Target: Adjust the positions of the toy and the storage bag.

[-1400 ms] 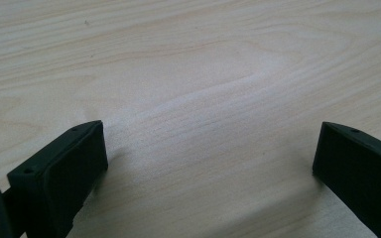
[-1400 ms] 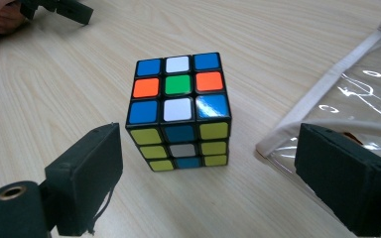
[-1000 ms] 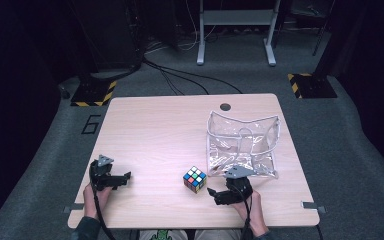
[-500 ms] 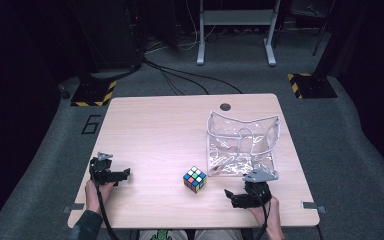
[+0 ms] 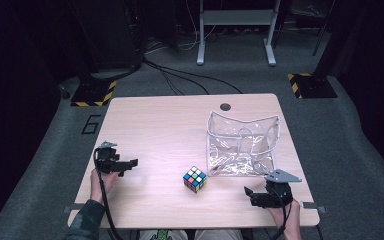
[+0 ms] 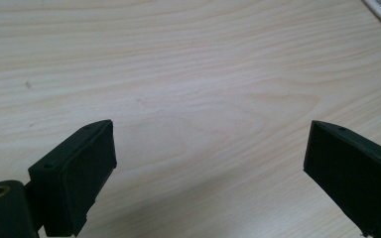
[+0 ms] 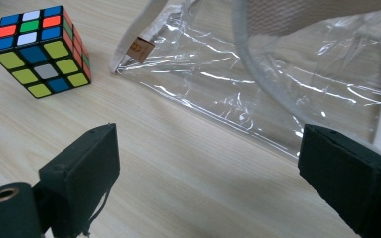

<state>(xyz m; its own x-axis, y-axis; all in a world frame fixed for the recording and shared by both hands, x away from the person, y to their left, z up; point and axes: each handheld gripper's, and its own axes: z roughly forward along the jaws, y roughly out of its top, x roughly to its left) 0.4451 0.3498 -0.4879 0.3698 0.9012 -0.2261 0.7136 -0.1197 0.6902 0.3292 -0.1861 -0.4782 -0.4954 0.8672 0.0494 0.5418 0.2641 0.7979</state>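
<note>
Dark floor and cables ring the pale wooden surface [image 5: 180,130]. From the high view, the puzzle cube [image 5: 195,179] lies at 6 o'clock of centre, just beside the clear pouch [image 5: 242,145] at 3. Left tool [image 5: 130,163] at 8, right tool [image 5: 248,192] at 5.

Left gripper view: jaws wide, having just narrowed slightly, nothing between.

Right gripper view: jaws wide, empty; cube at 10. It looks rigid and light; grip two flat opposite faces

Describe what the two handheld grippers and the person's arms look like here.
Both the left gripper and the right gripper are black, each with two blocky flat-padded jaws and a trailing black cable. The right one carries a grey three-cornered plate on top. A dark patterned sleeve covers the left forearm.
</note>
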